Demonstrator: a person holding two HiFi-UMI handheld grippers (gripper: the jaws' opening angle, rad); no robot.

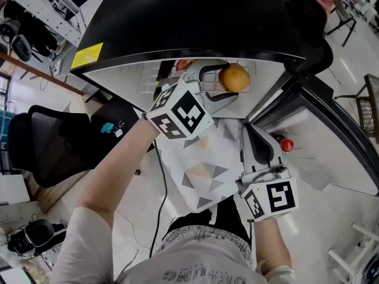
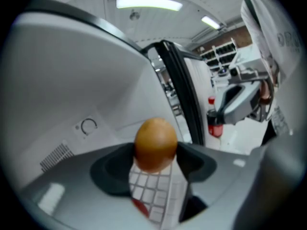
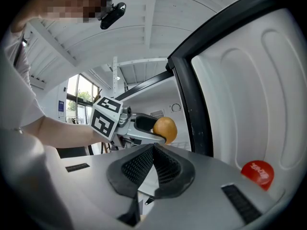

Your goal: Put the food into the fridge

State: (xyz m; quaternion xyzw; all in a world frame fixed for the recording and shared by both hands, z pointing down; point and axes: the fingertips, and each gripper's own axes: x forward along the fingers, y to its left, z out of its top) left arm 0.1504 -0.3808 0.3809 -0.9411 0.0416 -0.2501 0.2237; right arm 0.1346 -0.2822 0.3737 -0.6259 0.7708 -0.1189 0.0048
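Round orange-brown fruit (image 2: 155,144): 1 piece, clamped between the pads of the left claw (image 1: 228,81), raised at the mouth of the open fridge (image 2: 72,80), over a white wire shelf (image 2: 151,190), not yet set down. Probably light, firm, smooth-skinned, apt to roll once released; best taken across the widest part, with mild pressure to spare the skin. Left claw spread wide around it. Right claw (image 3: 153,152): pads pressed together, nothing held, low beside the open door (image 3: 249,80). 1 red-capped bottle (image 1: 286,145) lodged in that door.
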